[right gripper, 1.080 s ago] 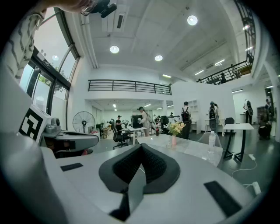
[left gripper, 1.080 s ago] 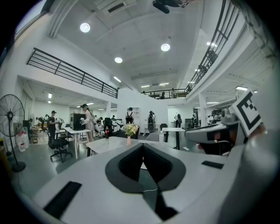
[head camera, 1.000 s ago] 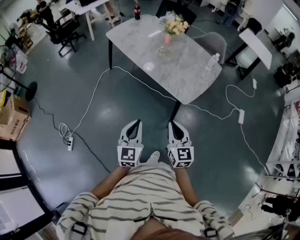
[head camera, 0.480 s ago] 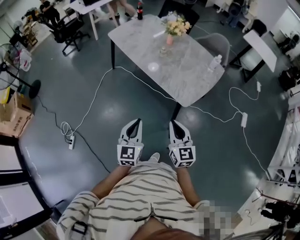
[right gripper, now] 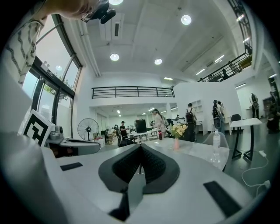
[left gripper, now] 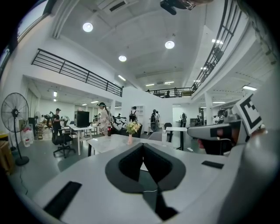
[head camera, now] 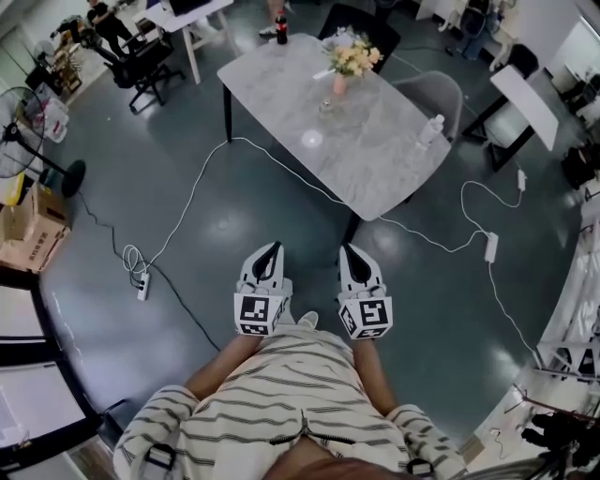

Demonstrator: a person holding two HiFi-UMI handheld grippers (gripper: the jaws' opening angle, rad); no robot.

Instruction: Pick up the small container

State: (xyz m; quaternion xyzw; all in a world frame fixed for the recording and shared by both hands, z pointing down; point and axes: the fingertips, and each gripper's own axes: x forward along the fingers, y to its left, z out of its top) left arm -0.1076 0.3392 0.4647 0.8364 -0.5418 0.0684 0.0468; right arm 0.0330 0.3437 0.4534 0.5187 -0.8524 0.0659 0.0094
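A marble table (head camera: 375,159) stands ahead of me on the grey floor. On it are a pink vase of flowers (head camera: 341,77), a small clear container (head camera: 325,104) beside the vase, a small round dish (head camera: 309,139), a water bottle (head camera: 429,129) and a cola bottle (head camera: 281,28). My left gripper (head camera: 273,248) and right gripper (head camera: 346,249) are held side by side in front of my waist, well short of the table. Both are shut with nothing in them, the jaws meeting at the tips in the left gripper view (left gripper: 142,145) and the right gripper view (right gripper: 140,145).
White cables (head camera: 202,169) run across the floor between me and the table, ending at a power strip (head camera: 141,286). A grey chair (head camera: 439,90) stands behind the table. A fan (head camera: 28,150) and cardboard boxes (head camera: 28,225) are at the left. People and desks fill the far end.
The table has drawn slightly nearer and lower in the head view as I move forward. Both grippers keep the same pose and stay shut.
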